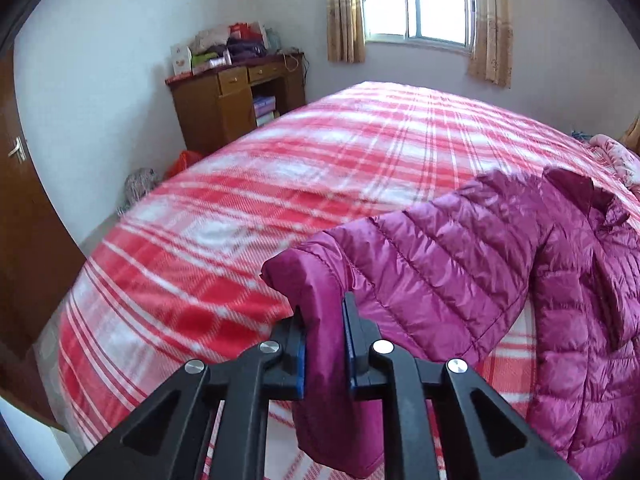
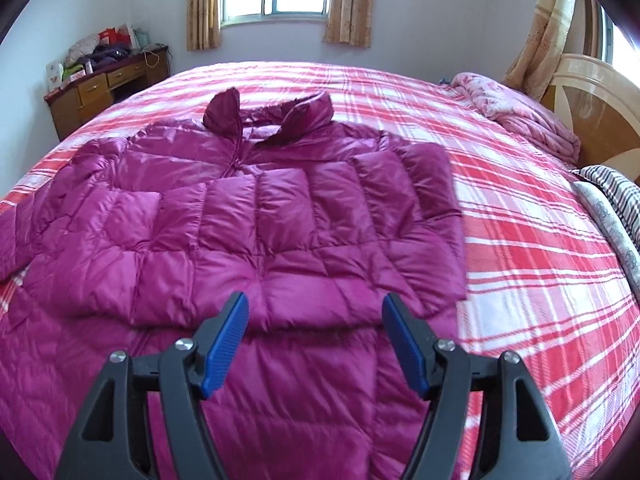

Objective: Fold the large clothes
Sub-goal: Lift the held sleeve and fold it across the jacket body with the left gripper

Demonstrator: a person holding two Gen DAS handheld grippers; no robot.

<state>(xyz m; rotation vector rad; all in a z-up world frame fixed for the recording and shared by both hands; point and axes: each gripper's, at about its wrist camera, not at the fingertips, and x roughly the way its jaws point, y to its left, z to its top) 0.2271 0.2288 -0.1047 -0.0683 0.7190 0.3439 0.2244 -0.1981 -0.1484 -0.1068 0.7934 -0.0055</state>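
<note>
My left gripper (image 1: 325, 332), black-framed with blue pads, points downward, its jaws clamped on the cuff of a magenta quilted down jacket (image 1: 460, 256). My right gripper (image 2: 316, 320), same build, points downward, jaws apart, gripping nothing.

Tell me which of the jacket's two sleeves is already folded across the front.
The jacket's sleeve on the picture's right lies folded across the chest. The other sleeve is stretched out sideways, its cuff clamped in the left gripper.

The shiny magenta quilted down jacket (image 2: 256, 216) lay front-up on the bed, collar far, one sleeve folded across, the other cuff lifted.
</note>
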